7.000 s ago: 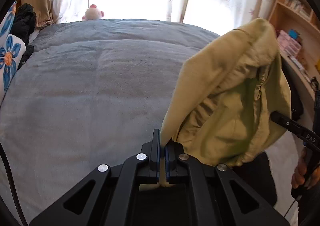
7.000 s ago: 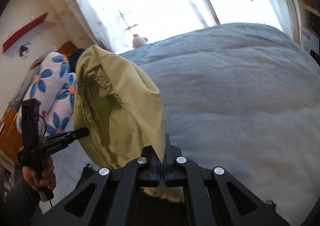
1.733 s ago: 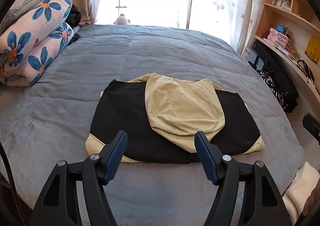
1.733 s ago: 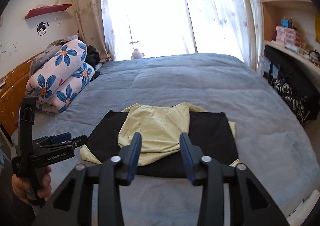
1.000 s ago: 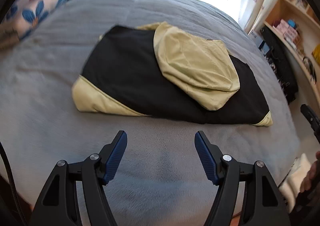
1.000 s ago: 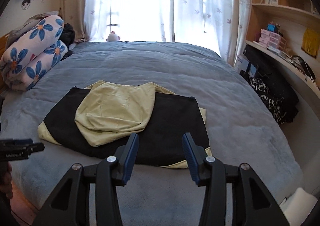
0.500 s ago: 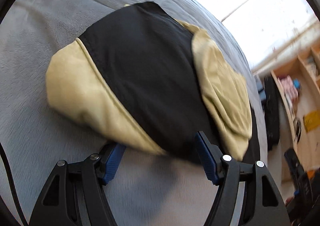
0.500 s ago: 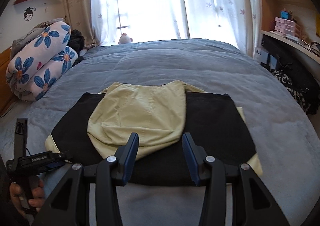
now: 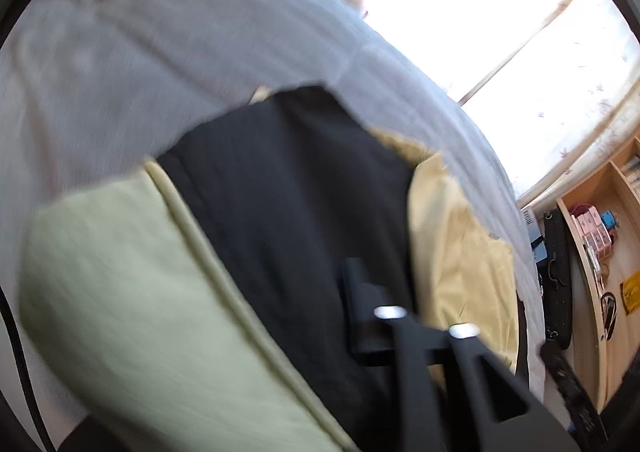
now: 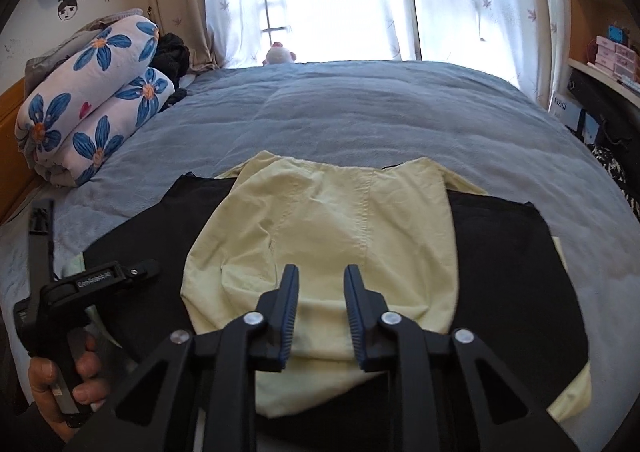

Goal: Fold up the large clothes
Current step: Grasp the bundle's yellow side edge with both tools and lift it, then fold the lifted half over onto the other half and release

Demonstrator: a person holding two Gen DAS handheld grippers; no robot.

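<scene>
A black jacket [image 10: 500,272] with a pale yellow hood [image 10: 340,220] lies folded into a rectangle on the grey bed cover [image 10: 360,112]. In the blurred left wrist view the black cloth [image 9: 280,192] and its yellow hem [image 9: 120,292] fill the frame. My left gripper [image 9: 340,276] is closing on the jacket's left end: one finger [image 9: 360,304] lies on top and the other is hidden under the cloth. A hand [image 10: 60,384] holds that gripper [image 10: 150,268]. My right gripper [image 10: 322,272] hovers over the hood's near edge, its jaws closing with a gap still between them.
A rolled floral quilt [image 10: 88,100] lies at the bed's left side, and a small plush toy [image 10: 280,52] sits by the bright curtained window. Wooden shelves [image 10: 608,48] and a black bag [image 9: 556,272] stand along the right of the bed.
The left gripper has pushed in onto the jacket's left end, rolled, and narrowed its jaws around the cloth. The right gripper has dropped closer to the hood and narrowed its jaws.
</scene>
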